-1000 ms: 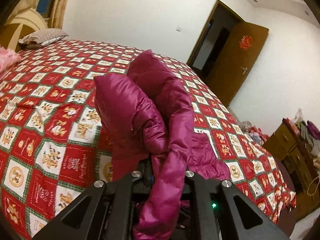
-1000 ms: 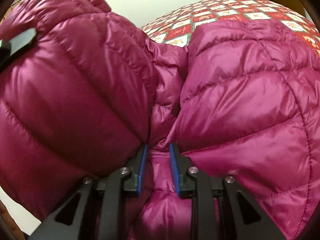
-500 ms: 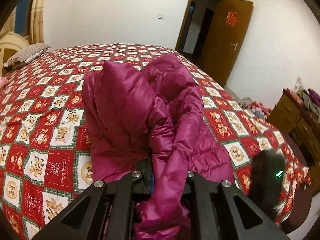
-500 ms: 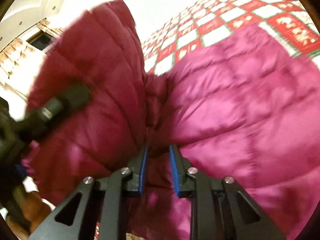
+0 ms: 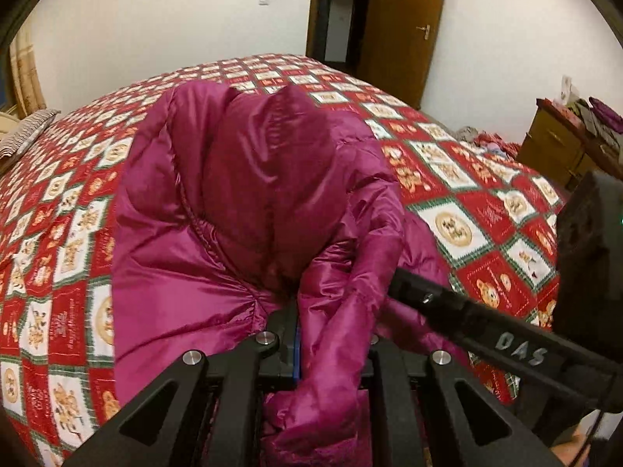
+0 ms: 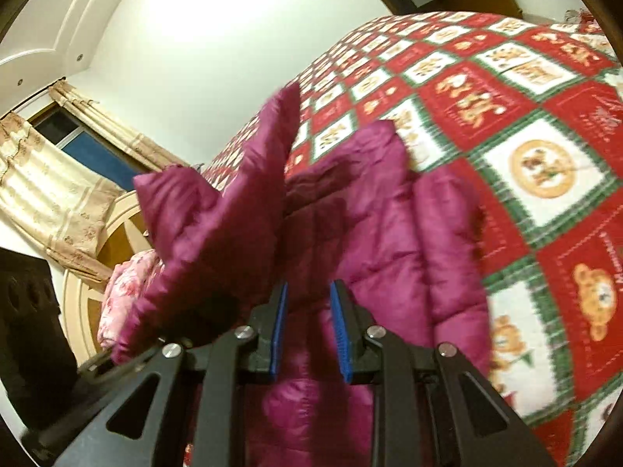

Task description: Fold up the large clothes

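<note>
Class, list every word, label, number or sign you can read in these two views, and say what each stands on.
"DAS": pale raised letters on the black arm of the right tongs, left wrist view.
Red paper ornament on the brown door: a decorative character, too small to read.
Script in the red squares of the bedspread: blurred, unreadable.
Purple jacket: no label visible.
No readable numbers.

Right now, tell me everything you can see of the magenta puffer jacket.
The puffer jacket is shiny magenta, quilted in stitched panels, bunched in a rumpled heap on the red checked bedspread. A fold of it runs between the left gripper fingers. The right gripper pinches another fold, seen between its blue pads. One stiff flap sticks upward.
</note>
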